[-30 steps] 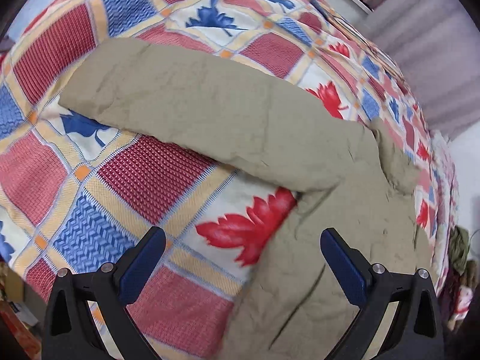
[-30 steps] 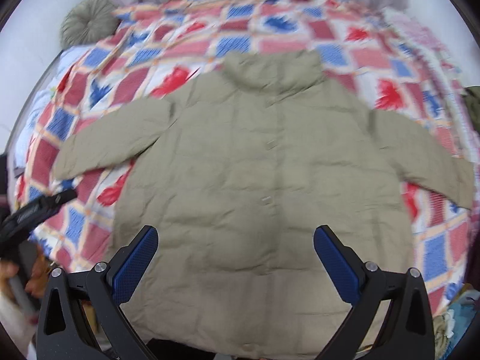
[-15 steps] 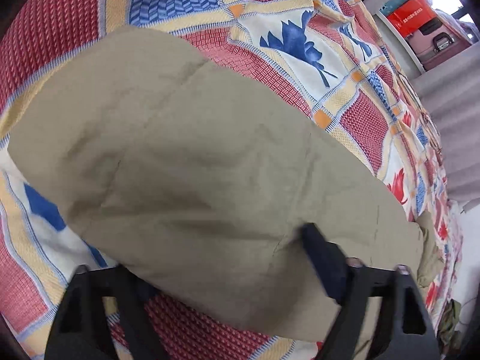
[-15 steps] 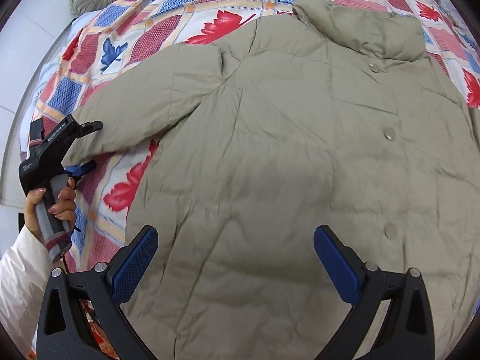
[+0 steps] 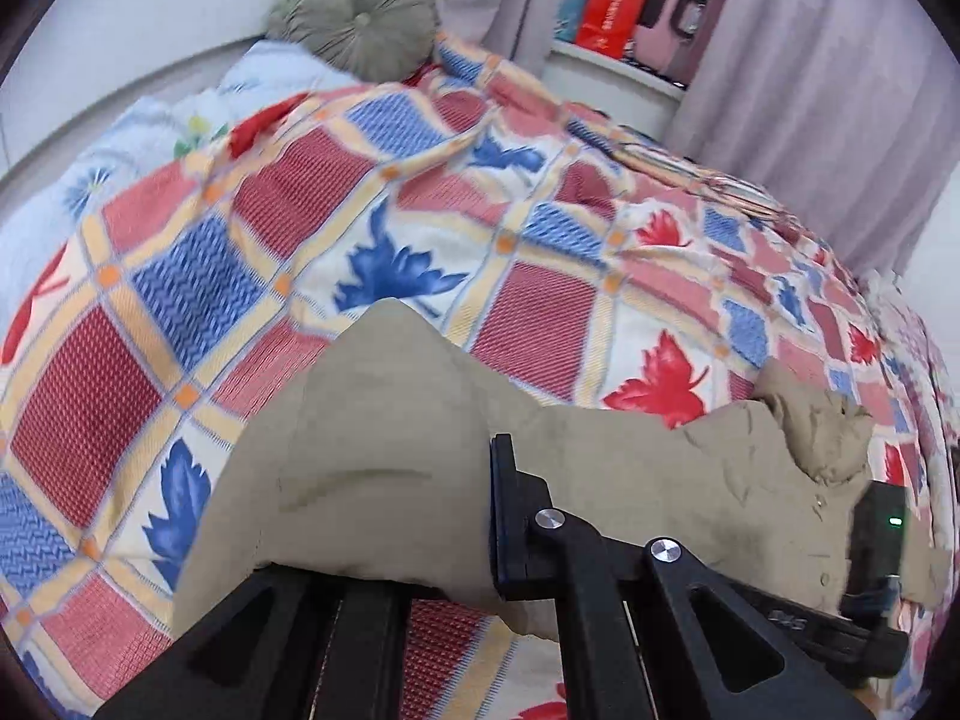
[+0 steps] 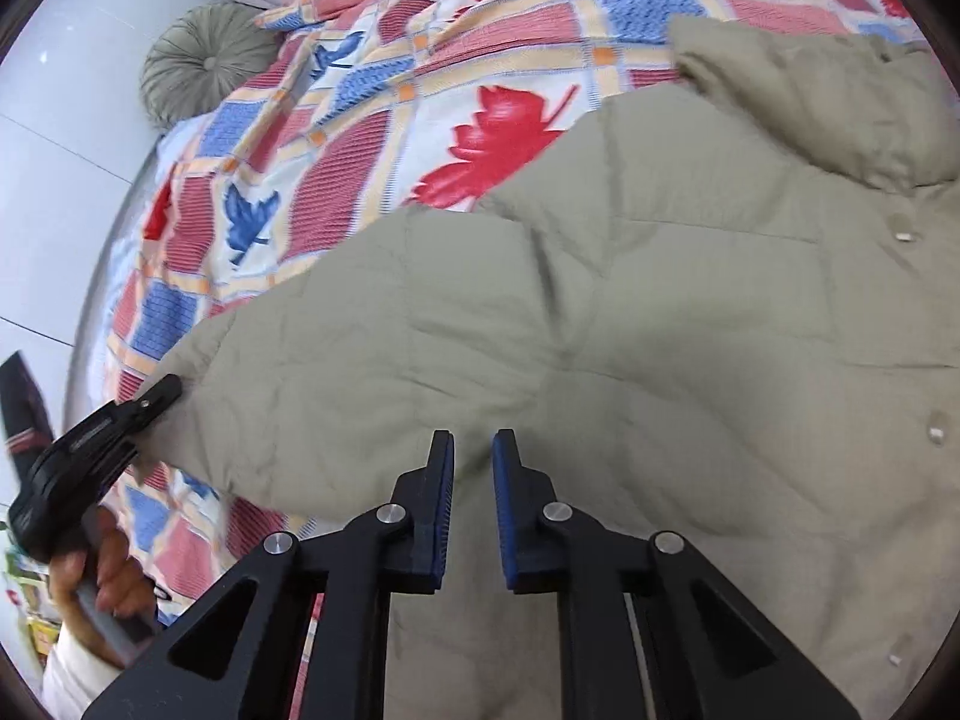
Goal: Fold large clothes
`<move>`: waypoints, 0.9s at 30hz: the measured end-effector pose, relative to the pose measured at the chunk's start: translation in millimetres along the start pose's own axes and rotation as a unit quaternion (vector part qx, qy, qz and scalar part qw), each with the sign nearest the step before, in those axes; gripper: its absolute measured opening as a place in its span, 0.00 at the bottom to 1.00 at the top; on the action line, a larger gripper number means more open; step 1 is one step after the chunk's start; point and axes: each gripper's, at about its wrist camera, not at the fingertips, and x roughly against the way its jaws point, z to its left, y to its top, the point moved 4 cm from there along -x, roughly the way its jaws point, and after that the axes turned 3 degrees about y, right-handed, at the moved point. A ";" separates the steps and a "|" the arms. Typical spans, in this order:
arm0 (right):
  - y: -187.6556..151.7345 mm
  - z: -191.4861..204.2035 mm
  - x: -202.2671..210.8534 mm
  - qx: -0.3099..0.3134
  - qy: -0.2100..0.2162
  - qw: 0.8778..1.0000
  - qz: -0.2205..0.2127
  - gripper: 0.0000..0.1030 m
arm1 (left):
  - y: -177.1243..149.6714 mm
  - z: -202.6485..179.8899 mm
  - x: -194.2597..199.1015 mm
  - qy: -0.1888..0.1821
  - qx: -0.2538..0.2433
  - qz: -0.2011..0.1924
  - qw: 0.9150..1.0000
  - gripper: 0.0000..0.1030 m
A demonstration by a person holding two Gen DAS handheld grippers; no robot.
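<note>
A khaki padded jacket (image 6: pixel 660 330) lies front up, buttons showing, on a patchwork bedspread (image 6: pixel 384 138). My left gripper (image 5: pixel 489 456) is shut on the cuff end of its sleeve (image 5: pixel 384 468). The cloth is raised off the bed and drapes over one finger, hiding it. In the right wrist view the same left gripper (image 6: pixel 171 387), held by a hand (image 6: pixel 102 570), bites the sleeve (image 6: pixel 336 372) tip. My right gripper (image 6: pixel 473 441) sits low where sleeve meets body. Its jaws are closing to a narrow gap, with a puckered fold of jacket between the pads.
The bedspread (image 5: pixel 540 276) covers the whole bed. A round grey-green cushion (image 5: pixel 354 12) lies by the far wall. Beyond the bed, a red bag (image 5: pixel 612 6) stands on a white shelf between grey curtains (image 5: pixel 810 90). The jacket collar (image 6: pixel 840 90) is bunched at the upper right.
The left jaws went from wide open to shut on the sleeve end and lifted it. The right gripper dropped close to the jacket and its jaws closed from wide to nearly together.
</note>
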 end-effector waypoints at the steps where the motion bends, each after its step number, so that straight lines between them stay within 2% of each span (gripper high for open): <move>1: -0.6 1.3 -9.0 -0.010 0.015 1.000 0.005 0.14 | 4.2 -16.3 7.4 -0.012 -0.017 -0.008 1.000 0.07; 3: -4.7 -0.5 -28.0 -0.032 0.036 0.999 0.021 0.14 | 6.1 -44.1 16.5 -0.036 -0.037 -0.010 0.999 0.07; 6: -13.2 -7.3 -48.6 -0.046 0.042 0.997 0.041 0.13 | 5.2 -97.3 19.7 -0.081 -0.061 -0.005 0.995 0.07; 9: -16.5 -11.8 -44.4 -0.058 0.062 0.995 0.053 0.13 | -1.4 -161.1 14.3 -0.112 -0.090 0.003 0.990 0.07; 12: -22.1 -22.6 -14.2 -0.056 0.075 0.994 0.049 0.13 | -16.8 -233.3 7.3 -0.146 -0.127 0.011 0.981 0.07; 16: -33.9 -79.3 57.5 -0.071 0.040 0.997 0.007 0.13 | -55.0 -318.8 -13.1 -0.171 -0.185 0.041 0.967 0.07; 18: -41.7 -118.9 94.7 -0.088 0.005 0.996 -0.017 0.13 | -83.8 -352.1 -33.3 -0.158 -0.214 0.064 0.962 0.07; 20: -50.3 -155.7 126.0 -0.109 -0.021 0.993 -0.034 0.13 | -112.7 -369.9 -57.6 -0.134 -0.242 0.088 0.957 0.07; 24: -66.5 -209.2 162.2 -0.144 -0.056 0.987 -0.046 0.13 | -159.4 -372.5 -89.1 -0.077 -0.279 0.125 0.949 0.07; 27: -73.3 -229.6 170.3 -0.161 -0.060 0.984 -0.045 0.13 | -168.5 -362.0 -86.1 -0.061 -0.286 0.127 0.948 0.07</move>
